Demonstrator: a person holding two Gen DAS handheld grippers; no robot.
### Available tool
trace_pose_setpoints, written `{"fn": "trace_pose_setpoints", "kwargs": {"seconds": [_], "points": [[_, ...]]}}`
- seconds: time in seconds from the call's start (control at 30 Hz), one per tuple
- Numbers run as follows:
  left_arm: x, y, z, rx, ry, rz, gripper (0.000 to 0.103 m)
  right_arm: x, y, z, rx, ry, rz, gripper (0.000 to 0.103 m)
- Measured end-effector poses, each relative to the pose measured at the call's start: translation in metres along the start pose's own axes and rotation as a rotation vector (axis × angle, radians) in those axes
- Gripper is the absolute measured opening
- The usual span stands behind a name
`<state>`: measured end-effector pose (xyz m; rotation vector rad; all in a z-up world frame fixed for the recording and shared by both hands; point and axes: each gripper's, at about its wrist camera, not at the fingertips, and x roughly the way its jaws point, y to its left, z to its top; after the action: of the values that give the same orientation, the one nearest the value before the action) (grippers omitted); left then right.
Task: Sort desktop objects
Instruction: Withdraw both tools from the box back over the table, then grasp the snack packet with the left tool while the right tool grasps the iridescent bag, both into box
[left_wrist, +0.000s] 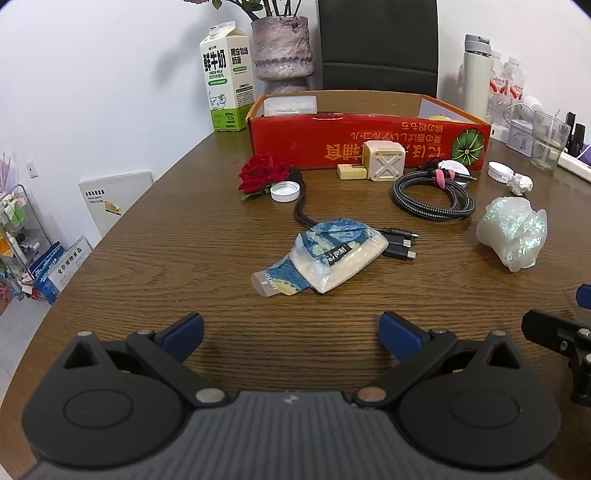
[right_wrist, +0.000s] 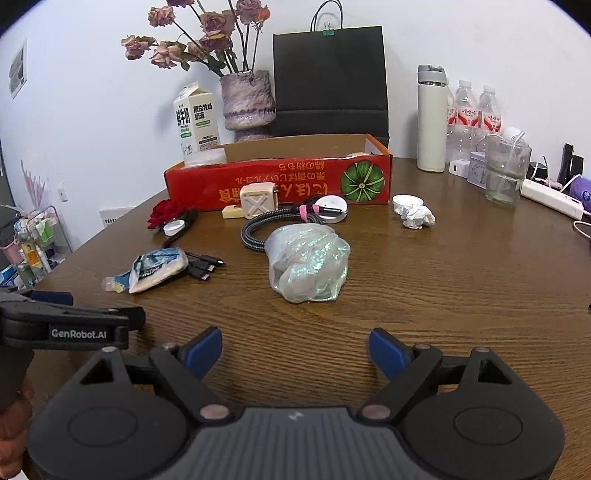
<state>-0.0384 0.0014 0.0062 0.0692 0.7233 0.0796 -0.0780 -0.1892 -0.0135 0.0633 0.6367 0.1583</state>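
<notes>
The left gripper hovers low over the table, its blue-padded jaws spread wide with nothing between them; straight ahead of it lies a blue snack packet, flat on the wood and resting against the plugs of a black multi-head cable; farther ahead and slightly left sit a red rose and a white bottle cap, touching each other; beyond those stands the red box, open at the top, with a clear plastic tub in its left corner; a cream charger stands just in front of the box wall; a coiled braided cable lies ahead to the right.

The right gripper is likewise wide open and empty, held just above the table; directly ahead of it sits a crumpled iridescent bag, near but apart from the jaws; past the bag is the braided cable, then the box; ahead to the right lie a paper ball and a white lid, touching; far right stand a white flask, two water bottles and a glass; the left gripper shows at the left edge of this view, beside the right one; behind the box, to the left, are a milk carton and a vase of dried roses.
</notes>
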Motion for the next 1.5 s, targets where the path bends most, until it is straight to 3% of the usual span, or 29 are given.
{"fn": "trace_pose_setpoints", "kwargs": {"seconds": [0.2, 0.33, 0.57, 0.73, 0.8, 0.9, 1.0, 1.03, 1.07, 1.17, 1.23, 1.37, 1.5], "points": [[-0.002, -0.003, 0.000, 0.019, -0.007, 0.003, 0.103, -0.002, -0.001, -0.001, -0.001, -0.011, -0.008, 0.086], [-0.002, -0.012, 0.004, 0.083, -0.010, -0.044, 0.103, -0.003, -0.001, 0.003, -0.016, -0.022, 0.001, 0.086], [0.013, -0.023, 0.034, 0.173, -0.038, -0.053, 0.103, 0.011, 0.003, 0.019, -0.073, -0.036, -0.014, 0.085], [0.029, -0.012, 0.052, 0.146, -0.055, -0.061, 0.102, 0.033, -0.004, 0.045, -0.068, -0.046, 0.002, 0.081], [0.032, -0.007, 0.055, 0.127, -0.047, -0.087, 0.098, 0.046, -0.010, 0.055, -0.043, -0.015, 0.020, 0.061], [0.035, -0.006, 0.054, 0.123, -0.033, -0.111, 0.091, 0.058, -0.018, 0.060, -0.002, 0.010, 0.036, 0.051], [0.035, -0.011, 0.050, 0.144, -0.036, -0.107, 0.076, 0.060, -0.018, 0.055, 0.005, 0.007, 0.055, 0.039], [0.036, -0.012, 0.049, 0.141, -0.033, -0.106, 0.066, 0.060, -0.017, 0.052, -0.007, 0.005, 0.052, 0.038], [0.038, -0.012, 0.048, 0.131, -0.026, -0.105, 0.049, 0.059, -0.015, 0.049, -0.021, 0.004, 0.052, 0.037], [0.037, -0.008, 0.042, 0.087, -0.018, -0.127, 0.020, 0.054, -0.014, 0.042, -0.018, -0.007, 0.061, 0.036], [0.033, -0.007, 0.037, 0.071, -0.028, -0.125, 0.013, 0.050, -0.015, 0.039, -0.009, -0.015, 0.073, 0.035], [0.015, -0.006, 0.031, 0.069, -0.072, -0.113, 0.012, 0.043, -0.014, 0.037, -0.004, -0.024, 0.071, 0.035], [-0.016, 0.006, 0.038, 0.019, -0.156, -0.165, 0.012, 0.023, -0.008, 0.037, -0.027, -0.059, 0.042, 0.034]]}}
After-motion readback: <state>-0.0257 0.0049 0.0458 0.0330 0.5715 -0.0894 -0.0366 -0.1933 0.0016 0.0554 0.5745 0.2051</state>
